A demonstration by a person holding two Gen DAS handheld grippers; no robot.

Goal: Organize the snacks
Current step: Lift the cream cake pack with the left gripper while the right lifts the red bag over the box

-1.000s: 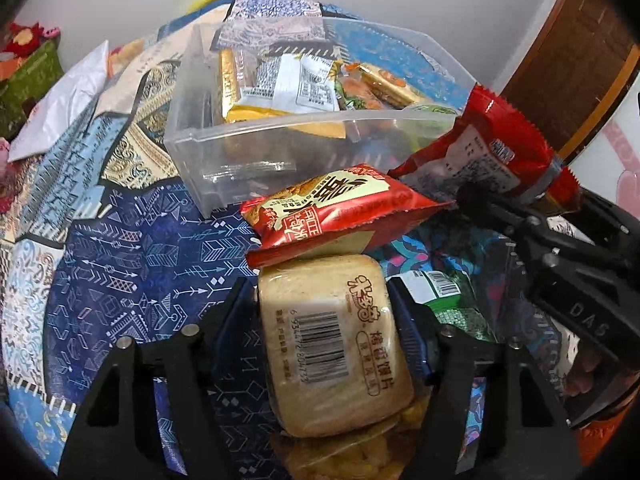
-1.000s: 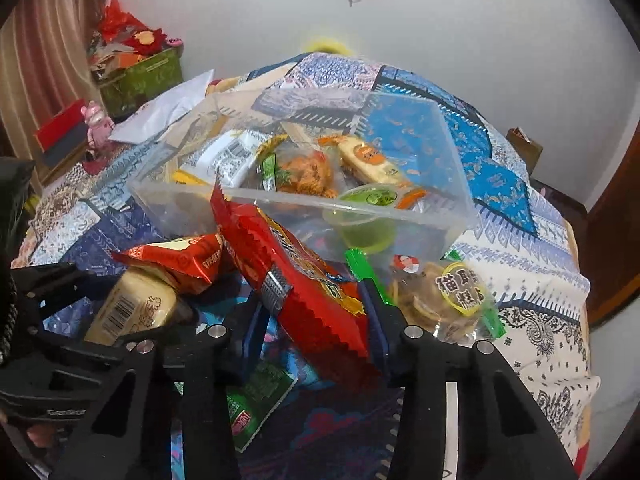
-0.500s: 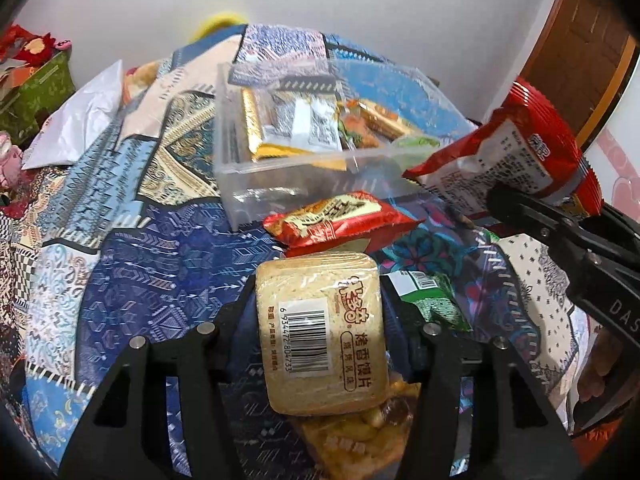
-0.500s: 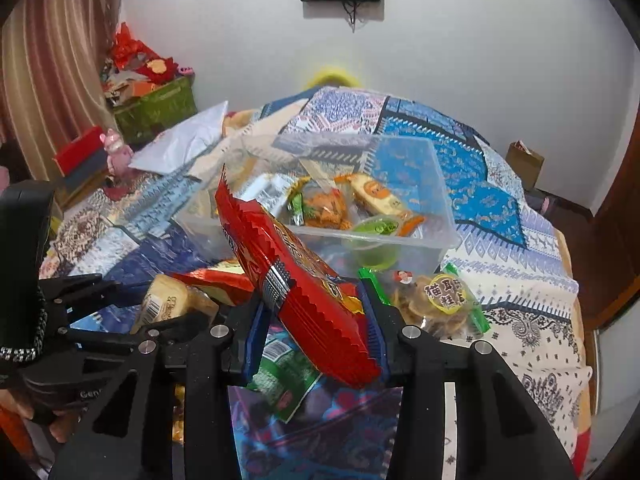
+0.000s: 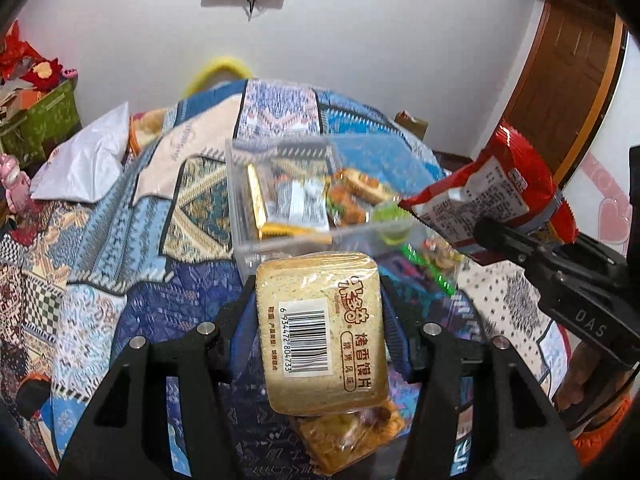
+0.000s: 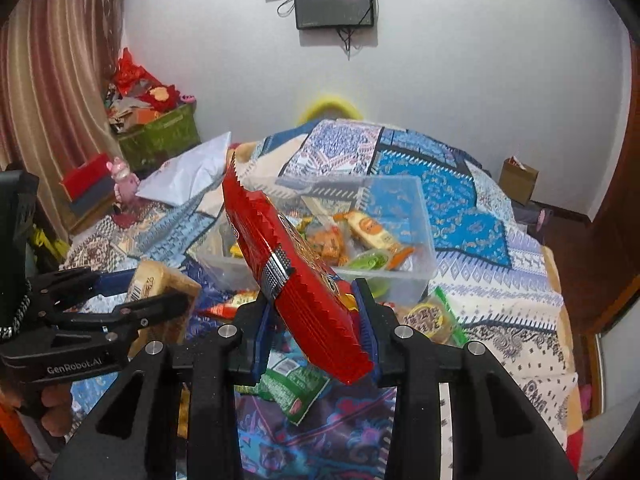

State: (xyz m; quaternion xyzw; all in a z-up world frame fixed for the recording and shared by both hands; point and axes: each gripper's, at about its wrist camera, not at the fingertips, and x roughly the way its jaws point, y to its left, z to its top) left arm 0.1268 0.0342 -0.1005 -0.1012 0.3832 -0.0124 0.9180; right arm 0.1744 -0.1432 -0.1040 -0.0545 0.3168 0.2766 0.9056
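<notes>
My left gripper [image 5: 318, 312] is shut on a tan toast-chip packet [image 5: 322, 328] with a barcode, held above the patterned bedspread, short of a clear plastic bin [image 5: 280, 242] that holds several snacks. My right gripper [image 6: 316, 320] is shut on a red snack bag [image 6: 288, 276], held tilted in the air in front of the same bin [image 6: 416, 268]. The red bag [image 5: 492, 196] and right gripper also show at the right of the left wrist view. The tan packet [image 6: 156, 284] shows at the left of the right wrist view.
Loose snacks lie on the bedspread in front of the bin: a green packet [image 6: 296, 388], a round cookie pack [image 6: 432, 316], an orange packet [image 5: 348, 436]. A white bag [image 5: 84, 168] lies at the left. A green box [image 6: 160, 136] stands by the curtain, a door [image 5: 560, 80] at the right.
Both grippers have risen with their packets, so the bin and bedspread look farther away and lower. The red-and-gold packet in front of the bin has gone behind the tan packet.
</notes>
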